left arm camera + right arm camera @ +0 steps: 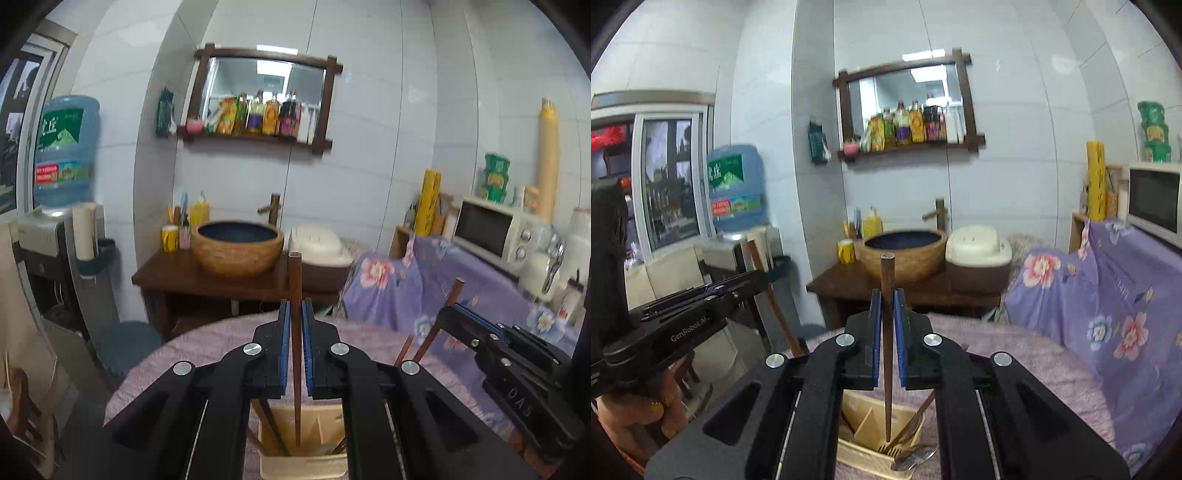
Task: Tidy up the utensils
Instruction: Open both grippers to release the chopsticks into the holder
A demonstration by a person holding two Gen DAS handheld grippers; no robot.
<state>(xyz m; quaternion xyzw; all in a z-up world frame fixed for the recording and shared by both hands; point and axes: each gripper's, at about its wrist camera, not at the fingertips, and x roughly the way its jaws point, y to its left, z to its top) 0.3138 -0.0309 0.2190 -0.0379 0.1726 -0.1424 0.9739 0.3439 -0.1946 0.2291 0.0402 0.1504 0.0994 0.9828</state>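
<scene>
Left wrist view: left gripper pointing forward over the round table with its lilac cloth, tilted down toward the wooden utensil holder directly below. Blue pads nearly together, pinching a dark brown chopstick that stands almost upright. Square top end rising above the fingertips, tapered tip reaching down into a middle compartment of the holder; touching the bottom or not, cannot tell. More brown chopsticks leaning in the left part of the same holder. On the right side, right gripper seen from the side, angled up to the left, closed on a second chopstick that slants from upper right to lower left. Beyond the table, a wicker-look basin on a dark wooden stand and a water bottle on a dispenser.

Right wrist view: right gripper likewise aimed forward and downward above the utensil holder. Narrow jaw gap, pads clamping the second chopstick near vertical, point down over the holder's right compartment. Metal spoons lying at the holder's right corner, another stick leaning beside them. At far left, left gripper side-on, level, held by a hand with yellow nails, gripping its chopstick, which runs diagonally down to the right.
</scene>
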